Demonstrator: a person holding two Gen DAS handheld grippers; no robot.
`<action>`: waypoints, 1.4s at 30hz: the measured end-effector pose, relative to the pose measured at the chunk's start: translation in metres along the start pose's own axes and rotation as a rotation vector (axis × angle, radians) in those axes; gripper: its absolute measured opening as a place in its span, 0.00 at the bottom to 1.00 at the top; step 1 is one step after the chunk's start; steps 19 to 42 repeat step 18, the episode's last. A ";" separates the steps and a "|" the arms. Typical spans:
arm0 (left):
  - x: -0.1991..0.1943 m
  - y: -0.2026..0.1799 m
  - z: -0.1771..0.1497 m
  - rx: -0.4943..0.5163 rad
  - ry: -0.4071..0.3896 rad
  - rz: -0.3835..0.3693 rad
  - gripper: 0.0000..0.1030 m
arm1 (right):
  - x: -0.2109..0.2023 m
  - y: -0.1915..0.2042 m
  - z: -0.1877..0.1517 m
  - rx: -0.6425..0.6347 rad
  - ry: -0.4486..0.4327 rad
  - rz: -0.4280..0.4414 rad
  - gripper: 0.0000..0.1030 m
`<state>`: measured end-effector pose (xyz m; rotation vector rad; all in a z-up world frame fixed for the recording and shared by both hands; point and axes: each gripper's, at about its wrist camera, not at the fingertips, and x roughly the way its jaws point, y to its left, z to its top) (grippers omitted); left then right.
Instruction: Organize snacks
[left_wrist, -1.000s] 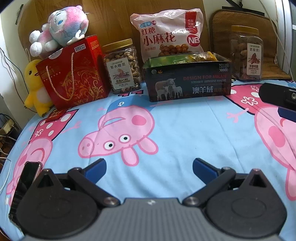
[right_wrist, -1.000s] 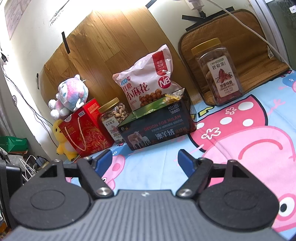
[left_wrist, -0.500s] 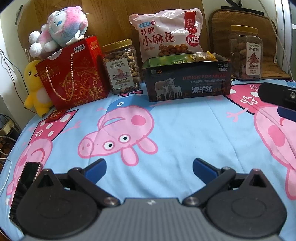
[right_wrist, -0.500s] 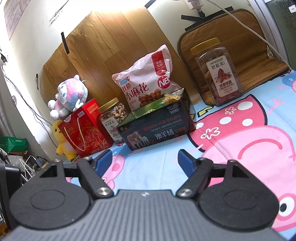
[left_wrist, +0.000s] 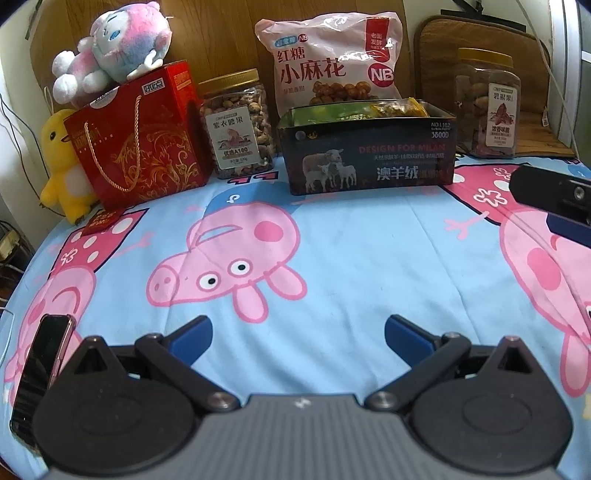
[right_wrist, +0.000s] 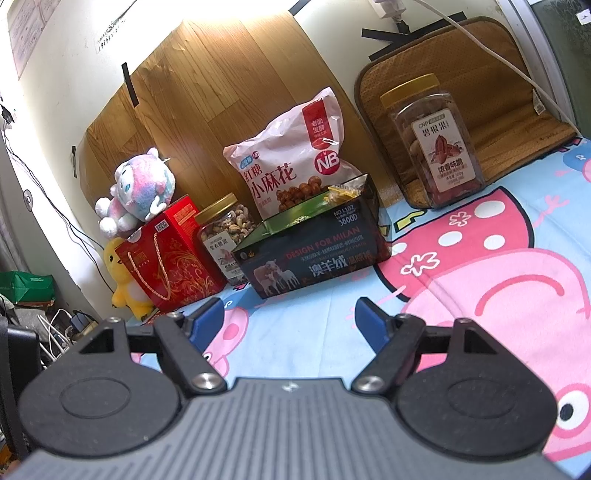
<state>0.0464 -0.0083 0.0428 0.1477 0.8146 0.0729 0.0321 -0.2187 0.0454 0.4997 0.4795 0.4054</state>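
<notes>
Upper centre: bag (left_wrist: 332, 62) marked "NB" behind tin (left_wrist: 369, 151) reading "DESIGN FOR MILAN"; jars (left_wrist: 238, 123) flank; both grippers, left (left_wrist: 297, 334) and right (right_wrist: 290, 319), spread, empty.

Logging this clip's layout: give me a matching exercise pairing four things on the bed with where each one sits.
Things:
1. pink plush toy
2. cashew jar
3. pecan jar
4. phone

Places:
A. near left edge of the sheet
B. on the woven mat
C. on top of the red gift box
D. between the red gift box and the dark tin

Pairs: 1-C, 2-D, 3-B, 4-A
</notes>
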 end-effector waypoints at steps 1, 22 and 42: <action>0.000 0.000 0.000 0.000 0.001 0.000 1.00 | 0.000 0.000 0.000 0.000 0.000 0.000 0.78; 0.000 0.003 -0.001 -0.007 -0.007 -0.028 1.00 | 0.000 0.000 -0.001 0.000 -0.001 -0.003 0.78; 0.000 0.003 -0.001 -0.007 -0.007 -0.028 1.00 | 0.000 0.000 -0.001 0.000 -0.001 -0.003 0.78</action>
